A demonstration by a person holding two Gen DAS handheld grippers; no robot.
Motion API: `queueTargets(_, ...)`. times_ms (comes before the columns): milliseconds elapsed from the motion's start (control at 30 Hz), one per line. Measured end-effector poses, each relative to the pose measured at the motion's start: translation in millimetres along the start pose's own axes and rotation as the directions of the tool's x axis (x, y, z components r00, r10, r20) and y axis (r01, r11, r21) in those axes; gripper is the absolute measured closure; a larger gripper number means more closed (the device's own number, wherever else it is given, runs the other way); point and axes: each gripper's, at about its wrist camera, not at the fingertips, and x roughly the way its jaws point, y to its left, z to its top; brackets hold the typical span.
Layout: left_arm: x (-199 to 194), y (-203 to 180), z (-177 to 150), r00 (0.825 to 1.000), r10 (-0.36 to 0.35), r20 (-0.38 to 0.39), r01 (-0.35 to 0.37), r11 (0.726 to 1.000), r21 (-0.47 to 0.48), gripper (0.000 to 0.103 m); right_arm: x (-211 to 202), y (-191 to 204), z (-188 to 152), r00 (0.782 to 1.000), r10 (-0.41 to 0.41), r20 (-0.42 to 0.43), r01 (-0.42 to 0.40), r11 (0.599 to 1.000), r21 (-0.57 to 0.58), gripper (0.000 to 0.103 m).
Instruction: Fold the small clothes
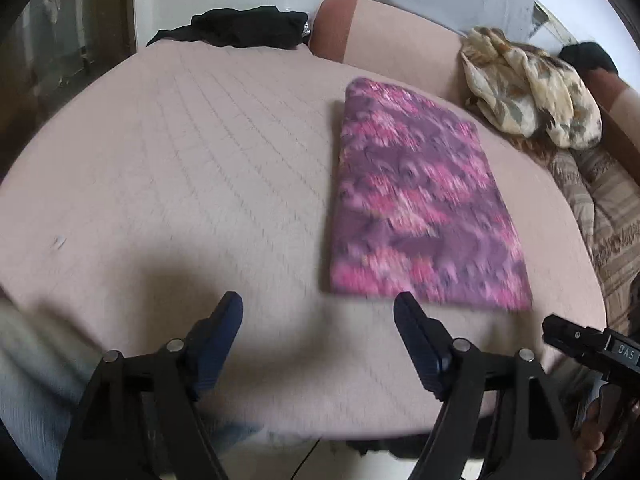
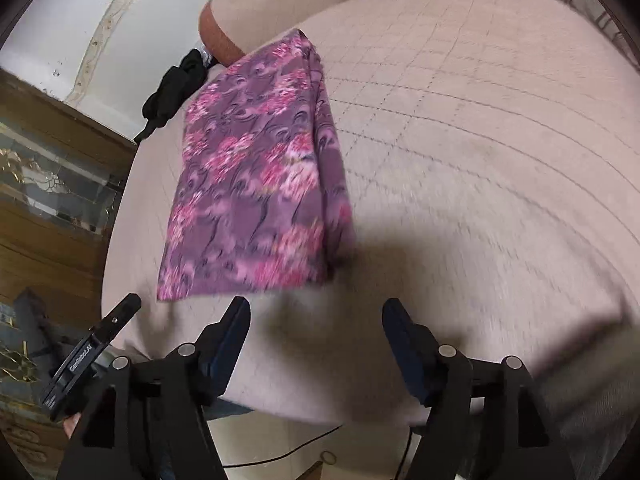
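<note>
In the left wrist view the left gripper (image 1: 318, 310) fills the bottom of the frame, its two dark blue fingers (image 1: 224, 320) spread wide with only bare bedcover between them; they are released and grasp nothing. The folded purple and pink floral garment (image 1: 420, 200) lies flat as a neat rectangle right of centre, on the pale pink quilted bedcover (image 1: 180, 160); its near edge sits just above the right-hand finger, apart from it as far as the blur allows. At the top centre a black garment (image 1: 244, 30) lies crumpled at the far edge of the bed; beside it, to the right, a pink pillow (image 1: 400, 40) runs across; at the upper right a cream patterned cloth (image 1: 528, 92) is heaped in a bundle, well apart from the folded piece. At the lower right edge the black body of the right gripper (image 1: 580, 340) pokes into the frame, a hand (image 1: 594, 436) below it.

In the right wrist view the right gripper (image 2: 316, 310) stands at the bottom, its fingers (image 2: 236, 320) likewise parted wide and empty, over bare bedcover (image 2: 480, 140). The floral garment (image 2: 256, 184) lies left of centre, running from the upper middle down to just above the left-hand finger; a fold line runs down its right side. The black garment (image 2: 172, 88) sits beyond its upper left corner, near the pillow (image 2: 256, 12). At the lower left the body of the left gripper (image 2: 96, 352) enters the frame; a wooden cabinet with glass panels (image 2: 52, 184) stands along the left edge.
</note>
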Motion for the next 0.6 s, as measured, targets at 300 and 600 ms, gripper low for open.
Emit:
queueTargets(300, -71.7, -24.0, -42.3, 0.979, 0.166, 0.119, -0.176, 0.981, 0.08, 0.016, -49.6, 39.7, -61.5, 0.973, -0.163, 0.162, 0.177, 0.981, -0.075, 0.02)
queueTargets(600, -140.1, -34.1, -35.6, 0.98, 0.139, 0.14, -0.158, 0.978, 0.135, 0.016, -119.6, 81.6, -78.2, 0.98, -0.062, 0.187, 0.078, 0.994, -0.075, 0.019)
